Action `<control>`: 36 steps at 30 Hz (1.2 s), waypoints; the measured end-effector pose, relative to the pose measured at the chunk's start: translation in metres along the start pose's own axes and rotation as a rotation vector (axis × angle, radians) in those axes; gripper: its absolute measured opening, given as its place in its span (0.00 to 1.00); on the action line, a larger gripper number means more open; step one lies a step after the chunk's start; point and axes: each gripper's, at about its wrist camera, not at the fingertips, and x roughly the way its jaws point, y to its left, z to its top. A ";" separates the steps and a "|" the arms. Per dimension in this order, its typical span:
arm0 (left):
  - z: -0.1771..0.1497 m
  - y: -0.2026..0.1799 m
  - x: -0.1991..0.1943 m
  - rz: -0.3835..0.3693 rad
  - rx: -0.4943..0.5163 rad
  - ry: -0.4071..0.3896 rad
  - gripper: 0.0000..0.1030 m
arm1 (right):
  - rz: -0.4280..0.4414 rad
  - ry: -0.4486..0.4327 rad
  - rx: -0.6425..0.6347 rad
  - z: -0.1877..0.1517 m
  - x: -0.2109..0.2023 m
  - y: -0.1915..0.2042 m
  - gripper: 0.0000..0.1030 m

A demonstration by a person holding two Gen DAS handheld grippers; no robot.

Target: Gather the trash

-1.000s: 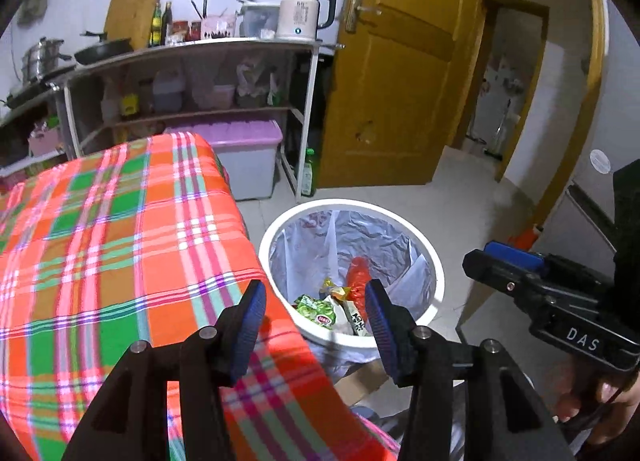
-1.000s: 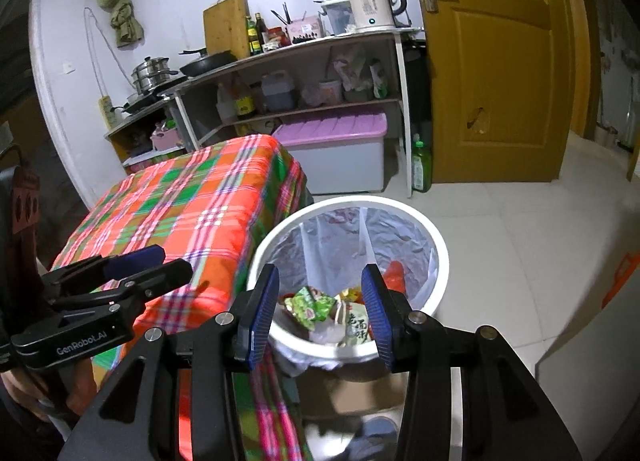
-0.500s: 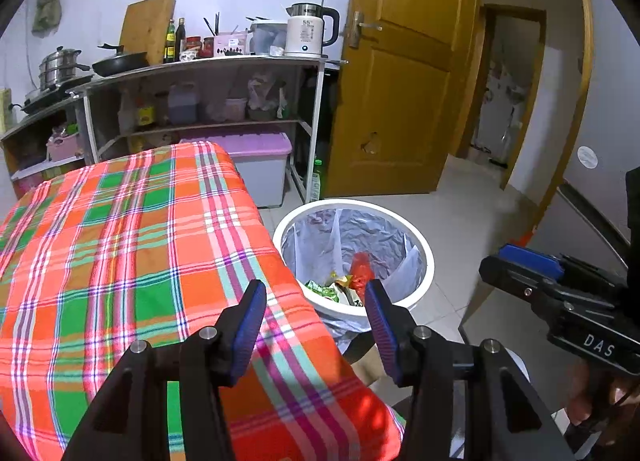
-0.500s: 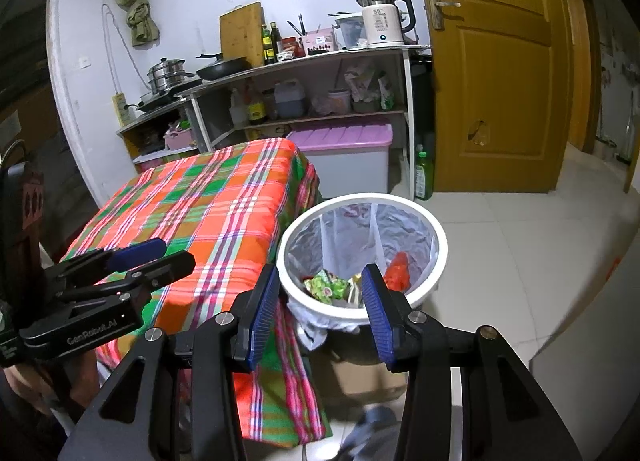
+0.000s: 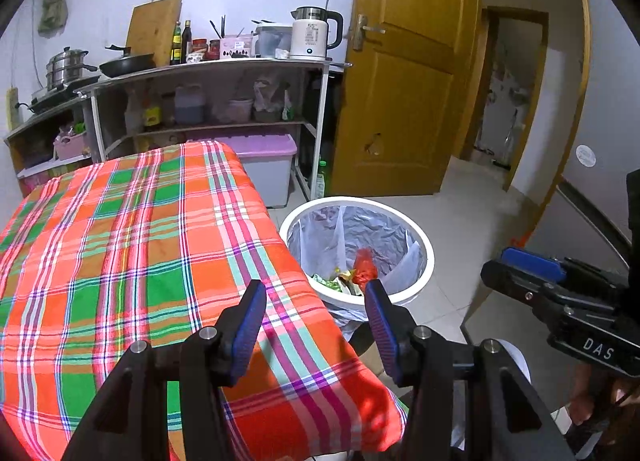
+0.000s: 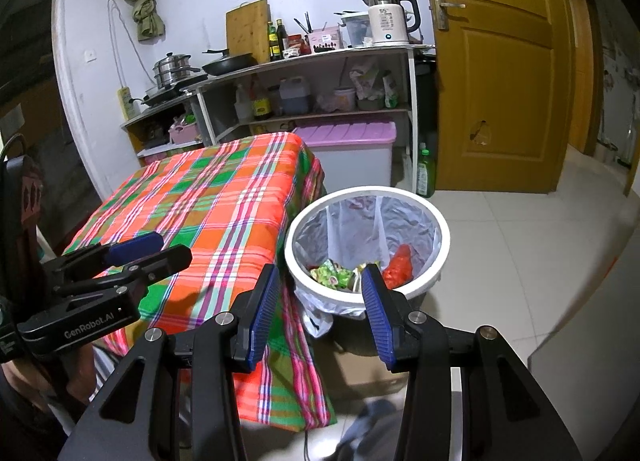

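A white trash bin (image 5: 424,249) (image 6: 440,229) with a grey liner stands on the floor at the table's right side. It holds a red wrapper (image 5: 364,267) (image 6: 398,269) and green and yellow wrappers (image 6: 332,273). My left gripper (image 5: 314,301) is open and empty above the near right corner of the table with the plaid cloth (image 5: 120,245) (image 6: 208,197). My right gripper (image 6: 318,285) is open and empty, held in the air on the near side of the bin. Each gripper shows in the other's view: the right one (image 5: 520,267), the left one (image 6: 160,247).
A metal shelf (image 5: 216,69) with a kettle (image 5: 312,37), pans and bottles stands against the far wall. A purple-lidded storage box (image 5: 264,157) sits under it. A wooden door (image 5: 404,73) is to the right. A cardboard box (image 6: 364,373) lies under the bin.
Both grippers have pulled back and up from the bin, which now looks smaller and farther. More of the plaid table shows. Both stayed open and empty.
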 end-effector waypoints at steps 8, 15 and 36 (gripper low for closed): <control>0.002 -0.005 -0.002 0.002 0.011 -0.005 0.49 | 0.001 0.000 0.000 -0.001 -0.001 0.001 0.43; 0.003 -0.005 -0.002 0.004 0.014 -0.006 0.49 | 0.002 0.001 0.000 -0.001 -0.001 0.002 0.43; 0.003 -0.006 0.000 0.001 0.011 0.001 0.49 | 0.001 0.008 -0.001 -0.003 -0.001 0.005 0.43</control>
